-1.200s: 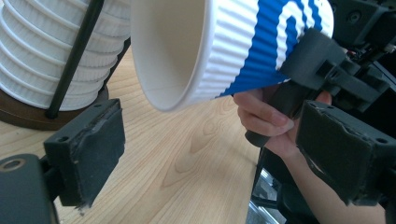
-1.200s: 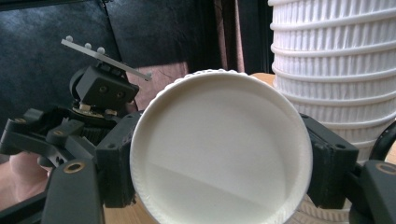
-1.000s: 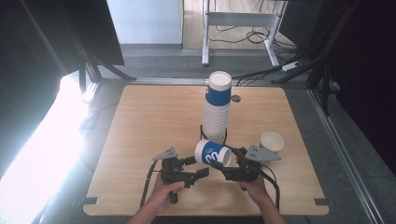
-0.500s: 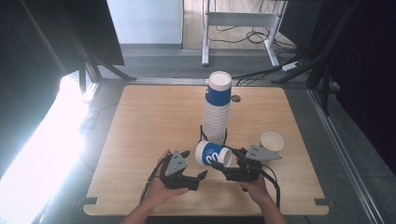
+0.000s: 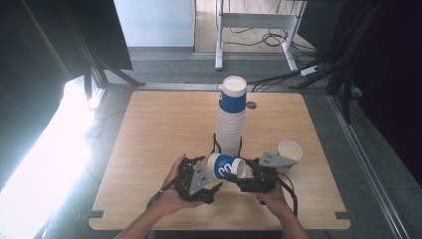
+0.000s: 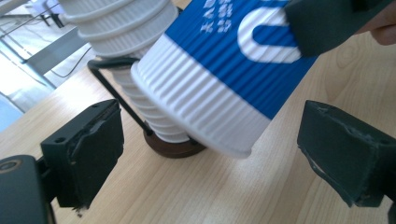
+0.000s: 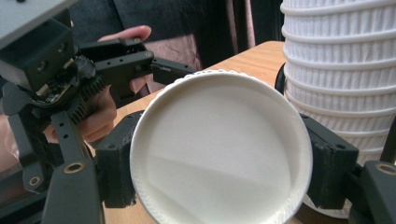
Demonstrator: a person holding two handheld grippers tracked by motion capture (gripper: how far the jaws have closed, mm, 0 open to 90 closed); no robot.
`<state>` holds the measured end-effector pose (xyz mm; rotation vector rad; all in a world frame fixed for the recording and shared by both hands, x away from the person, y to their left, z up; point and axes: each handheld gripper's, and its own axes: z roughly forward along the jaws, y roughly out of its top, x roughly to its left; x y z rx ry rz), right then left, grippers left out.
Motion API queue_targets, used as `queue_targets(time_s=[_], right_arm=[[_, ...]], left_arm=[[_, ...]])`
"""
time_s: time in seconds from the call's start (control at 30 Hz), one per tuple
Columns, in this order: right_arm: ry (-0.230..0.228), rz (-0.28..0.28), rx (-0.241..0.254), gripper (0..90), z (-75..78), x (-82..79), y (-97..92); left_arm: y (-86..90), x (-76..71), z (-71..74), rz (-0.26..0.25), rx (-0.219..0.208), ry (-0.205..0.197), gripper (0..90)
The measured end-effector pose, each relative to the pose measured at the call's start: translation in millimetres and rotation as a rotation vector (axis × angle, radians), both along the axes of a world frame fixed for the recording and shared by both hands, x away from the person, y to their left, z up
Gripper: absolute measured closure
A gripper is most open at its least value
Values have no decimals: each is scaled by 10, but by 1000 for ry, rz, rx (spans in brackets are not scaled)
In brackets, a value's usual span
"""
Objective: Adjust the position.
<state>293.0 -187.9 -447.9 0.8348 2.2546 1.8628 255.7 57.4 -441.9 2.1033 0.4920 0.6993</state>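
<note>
Watch the blue-and-white cup (image 5: pixel 225 166): your right gripper (image 5: pixel 247 178) alone clamps it near the rim, lying sideways over the table (image 5: pixel 149 134), so a slack squeeze could let it roll out or knock the cup stack (image 5: pixel 232 117) just behind. Your left gripper (image 5: pixel 211 191) has just been opening (jaws wide, pressing nothing), the cup's base hanging ahead of them.

Blue-and-white ribbed paper cup (image 5: pixel 225 166), tipped on its side, near the table's front edge, just before the cup stack (image 5: pixel 231 117).
</note>
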Motion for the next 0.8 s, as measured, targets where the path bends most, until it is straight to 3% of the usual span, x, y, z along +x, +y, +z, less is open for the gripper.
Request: queue_targets(time_s=[0.2,0.3,0.47,0.6,0.8], right_arm=[[31,13,-11,265,4,28,24],[45,25,-25,265,14,34,46],[65,31,-50,265,24,54,72],[76,51,-55,265,40,63,100],[86,68,-60,265,67,74,130]], left_arm=[[-64,31,35,-38,59,-12,62],[-77,76,62,-51,65,-2,58],[-122,98,107,-70,102,-29,56],[-161,141,98,-92,117,-13,52],[-216,160,64,-112,165,-22,60]])
